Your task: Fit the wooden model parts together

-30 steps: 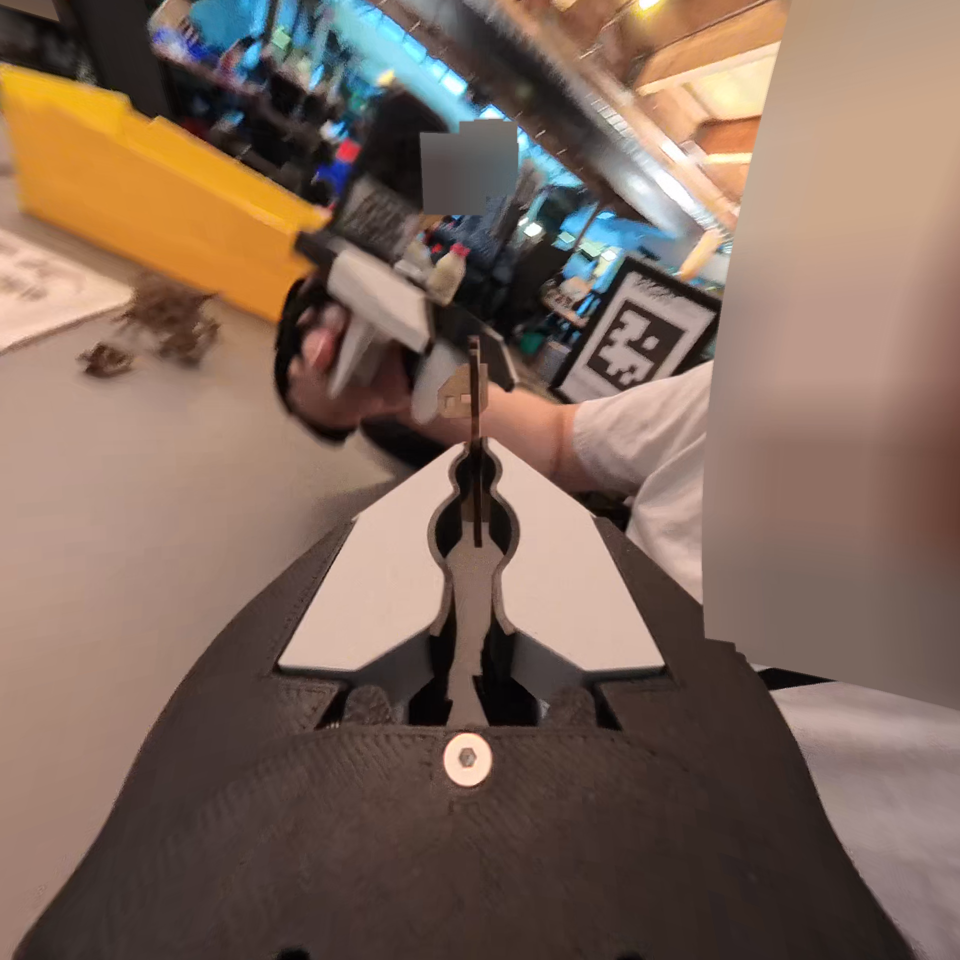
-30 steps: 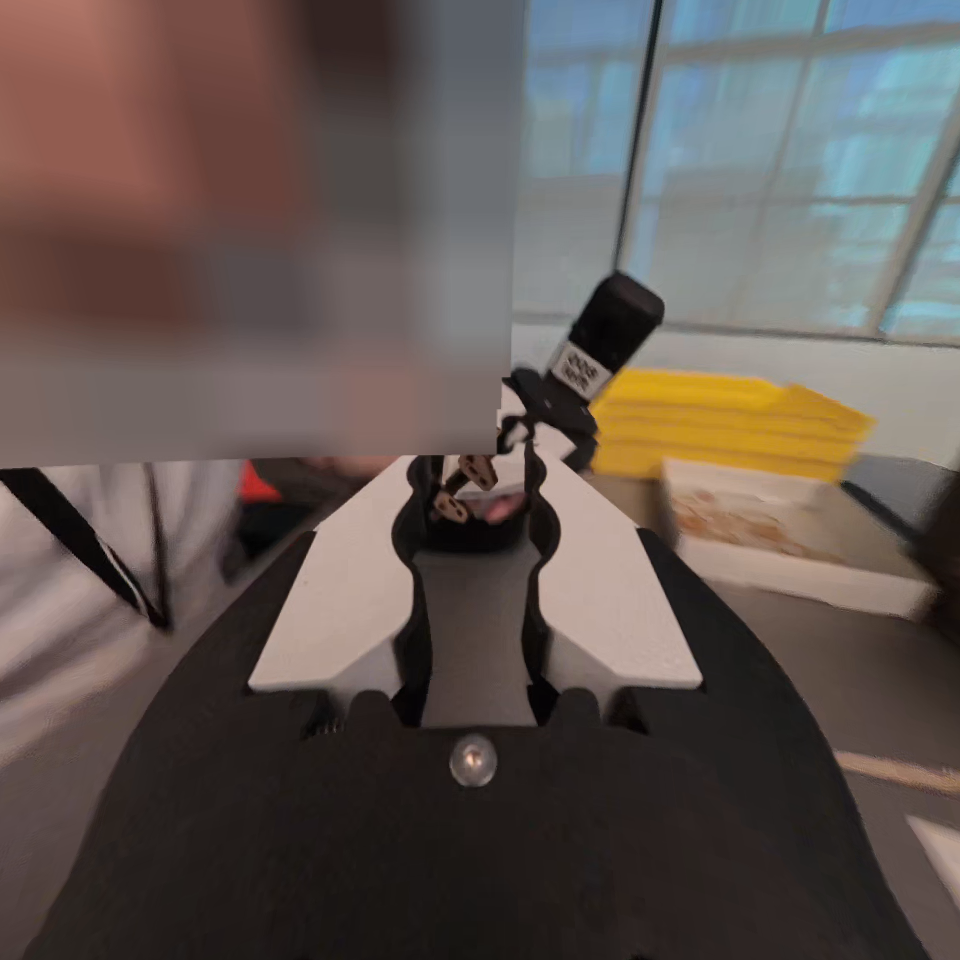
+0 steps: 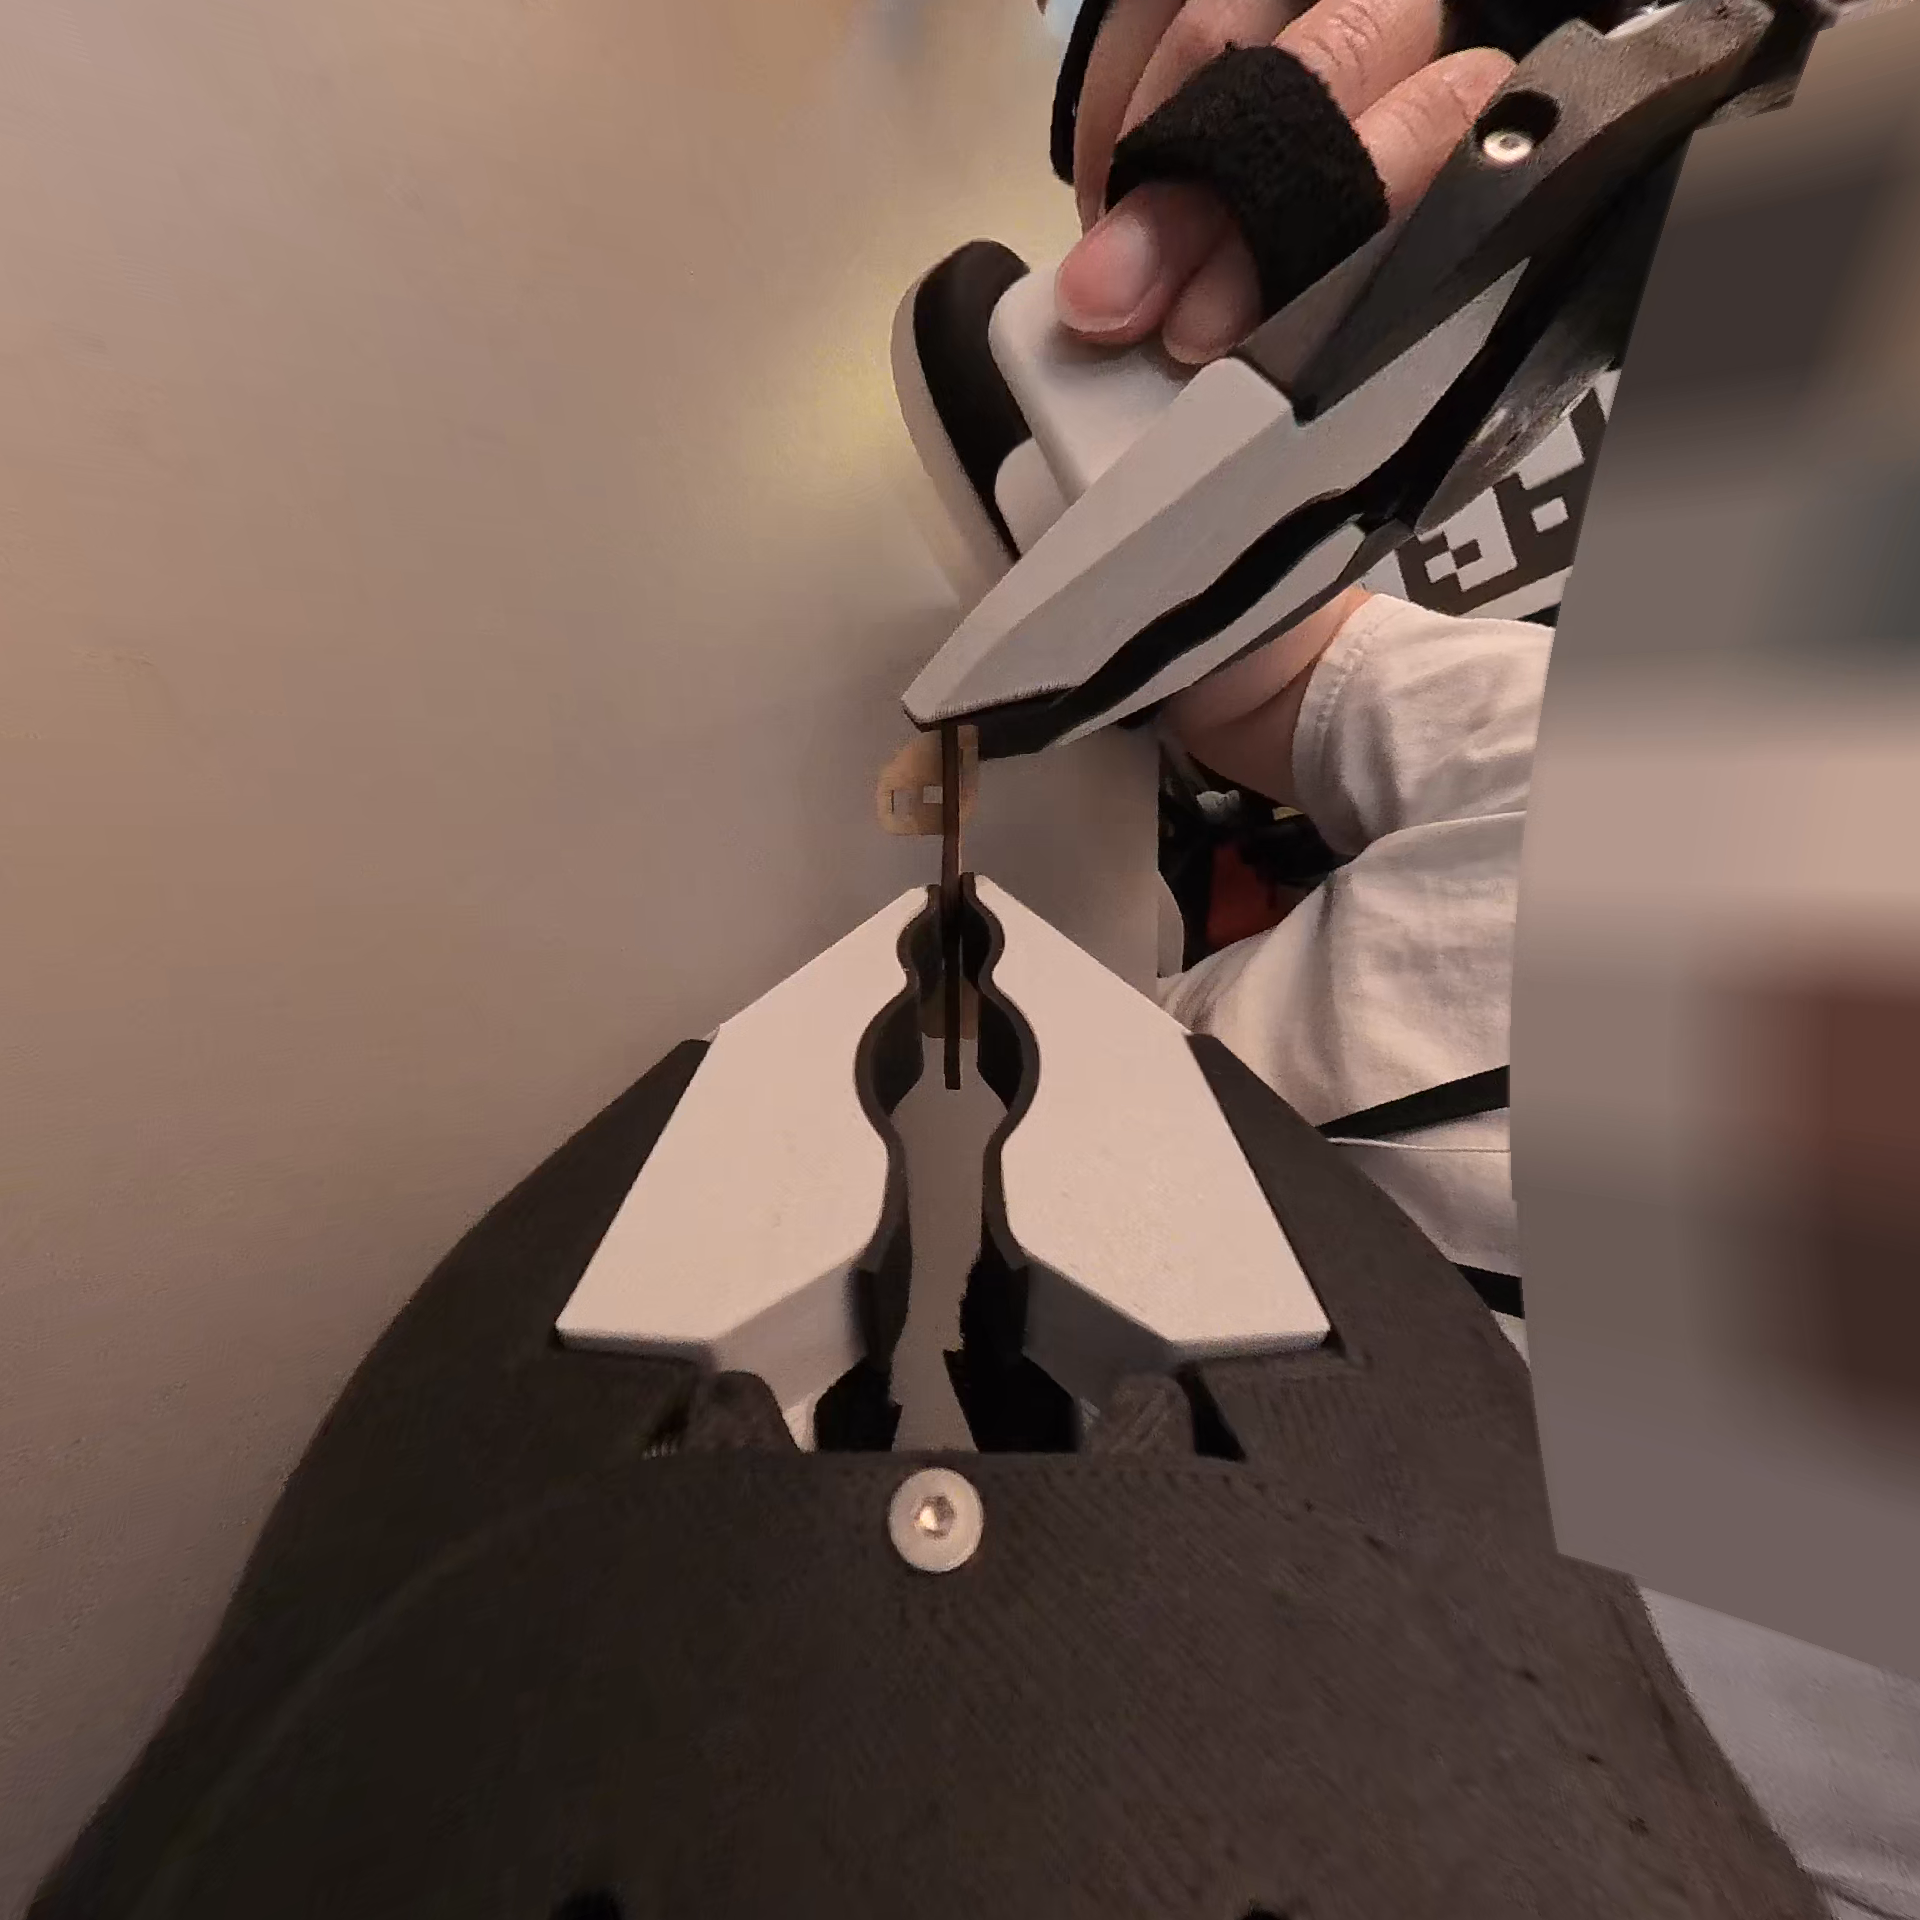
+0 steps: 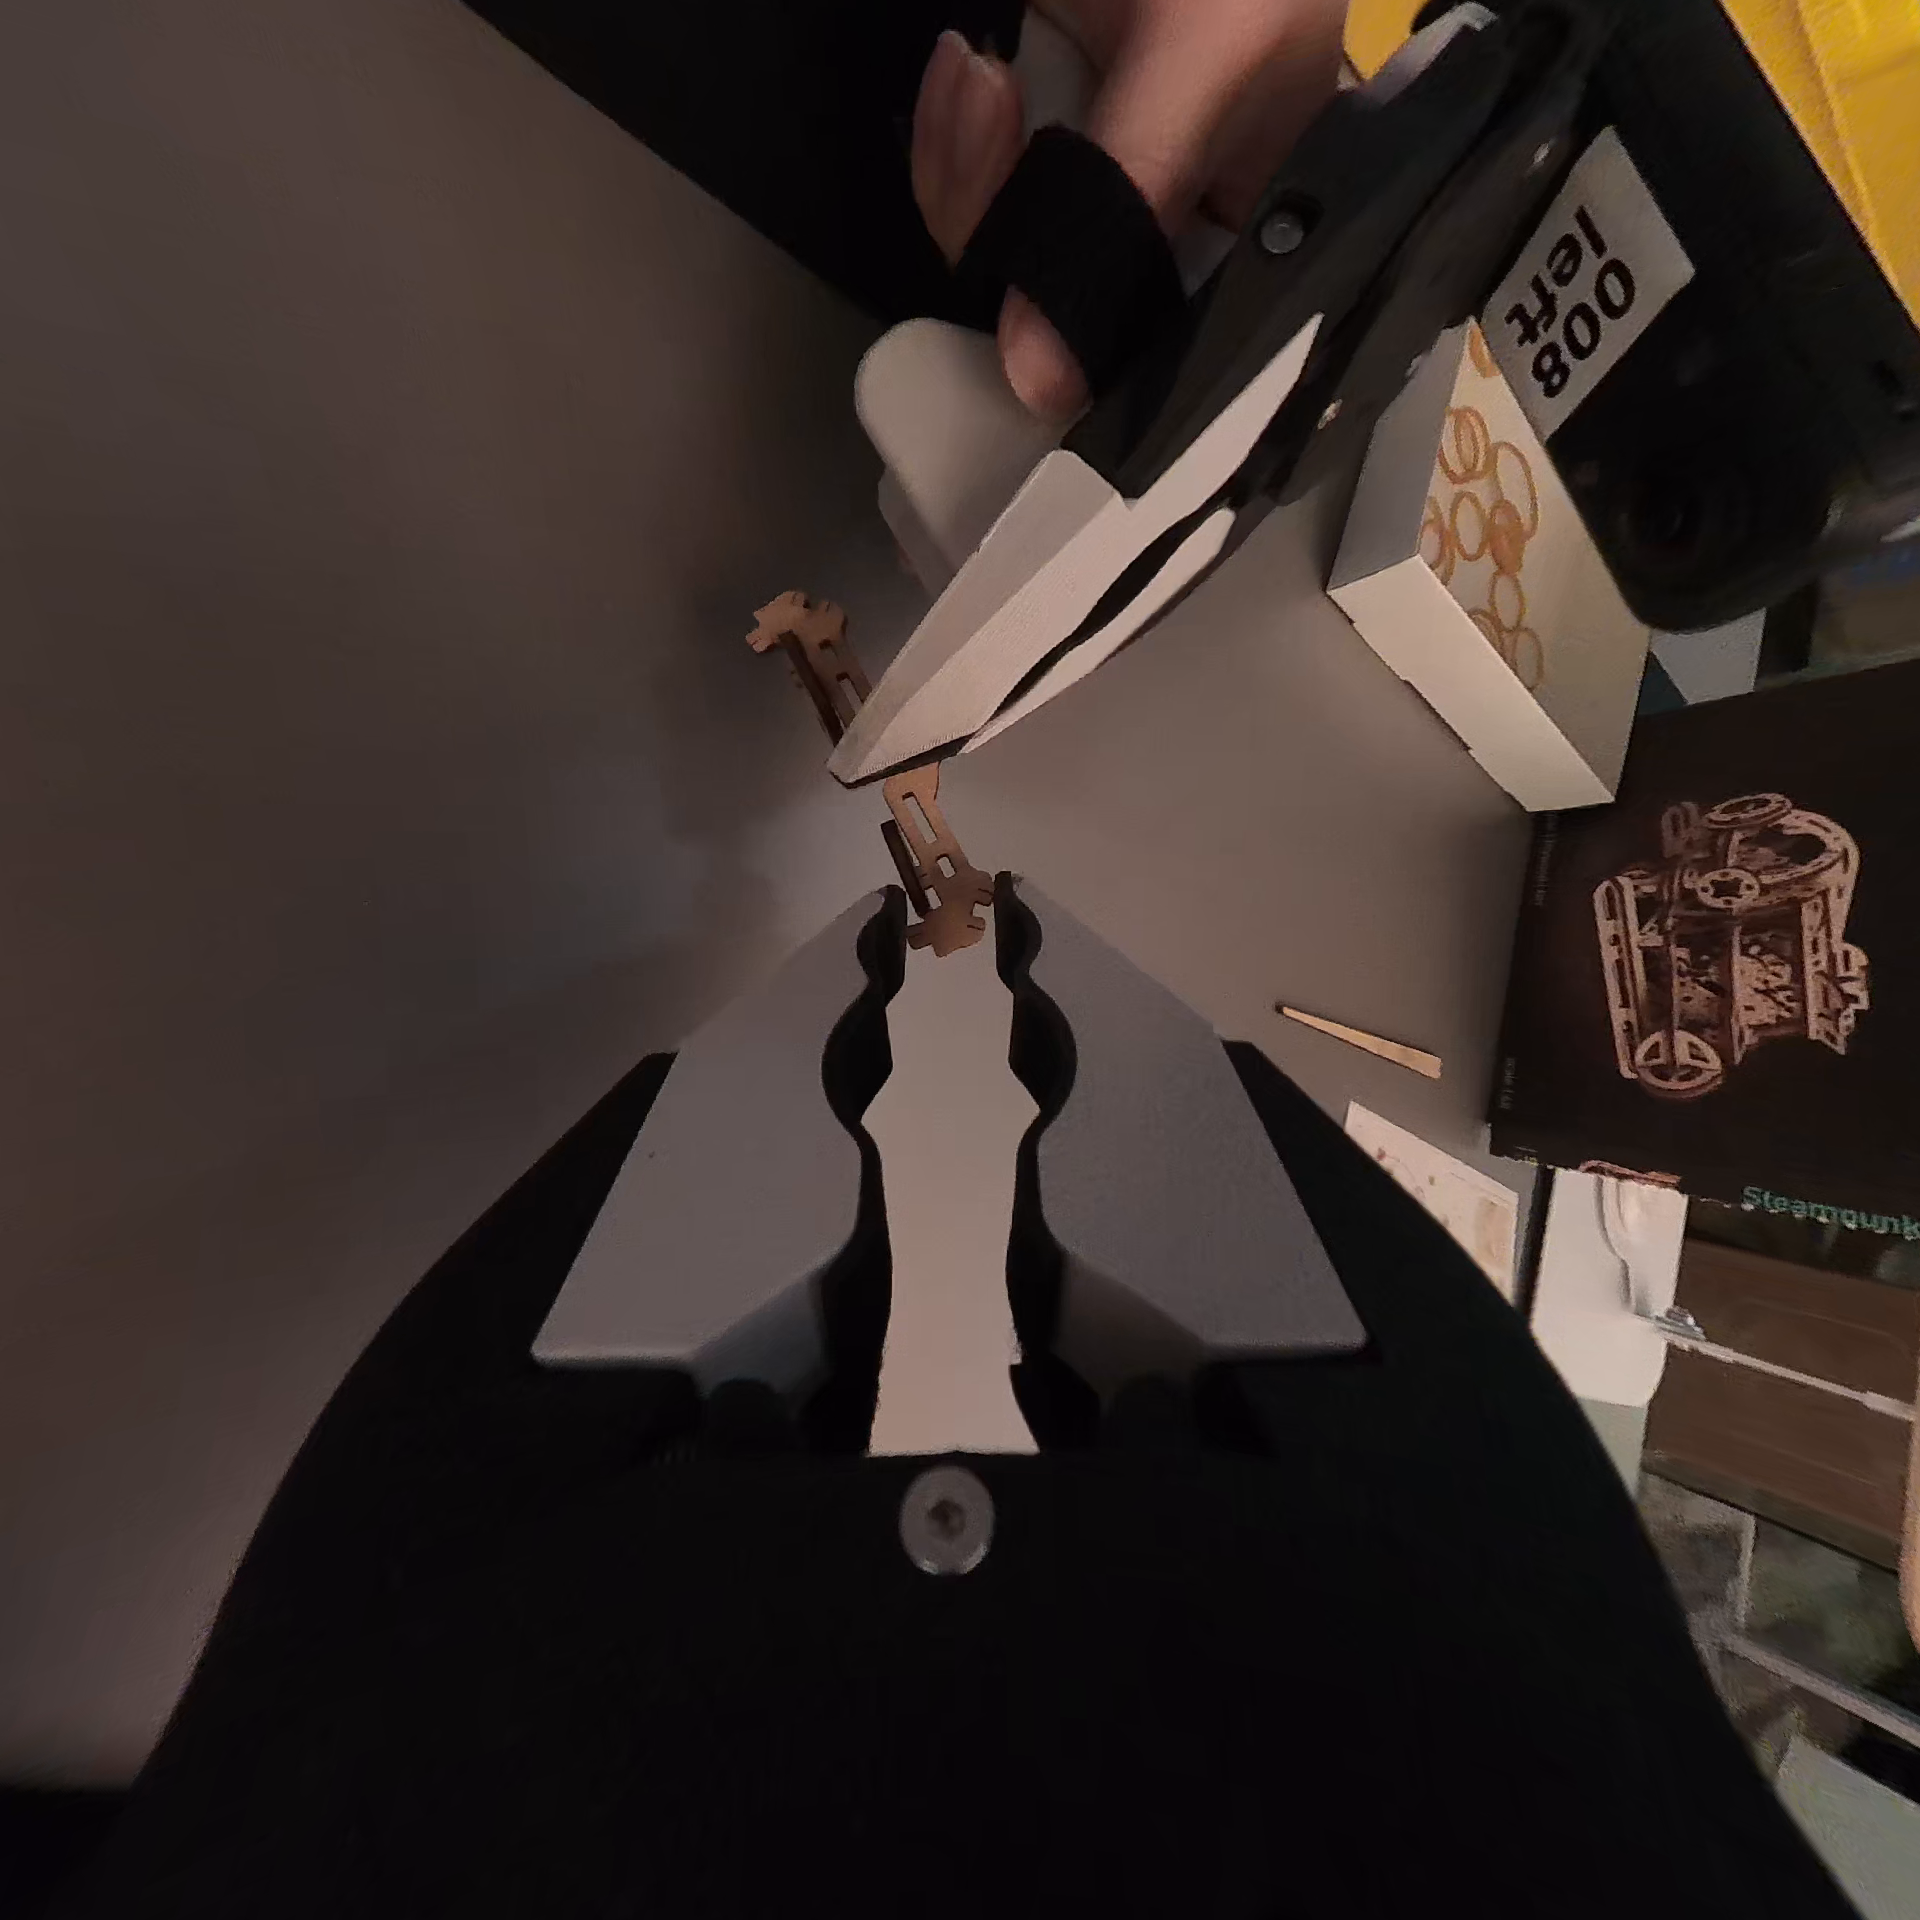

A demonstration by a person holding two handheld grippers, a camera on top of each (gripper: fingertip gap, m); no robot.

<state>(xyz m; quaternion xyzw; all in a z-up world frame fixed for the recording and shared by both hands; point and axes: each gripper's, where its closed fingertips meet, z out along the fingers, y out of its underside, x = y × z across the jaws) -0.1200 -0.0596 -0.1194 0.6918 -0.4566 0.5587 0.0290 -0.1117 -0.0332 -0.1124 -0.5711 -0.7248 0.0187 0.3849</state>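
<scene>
The wooden strip [image 4: 920, 821] is up off the desk [image 4: 416, 623], caught between both tools at once. The left gripper [image 3: 945, 894] has its fingers pressed together on it, and its own camera sees the strip edge-on, running straight out past the tips. The right gripper [image 4: 945, 894] meets it from the other end: its fingers are narrow, with the strip's notched end sitting right between the tips and filling the gap. From that camera the strip slants away, passes under the left fingers and comes out beyond them with a second notched end. Just short of the right tips a small slotted wooden piece [image 3: 906, 802] sits crosswise on the strip; whether it is fully seated cannot be told. A hand [image 3: 1226, 208] with a black strap round one finger grips the right tool's handle, with a white sleeve [image 3: 1403, 935] behind it. Out past the left fingers on the desk lies a white box [image 4: 1475, 582] of rubber bands. Beside that is a dark booklet [image 4: 1714, 935] showing a wooden model, with a thin wooden sliver [image 4: 1361, 1039] lying close to it.
</scene>
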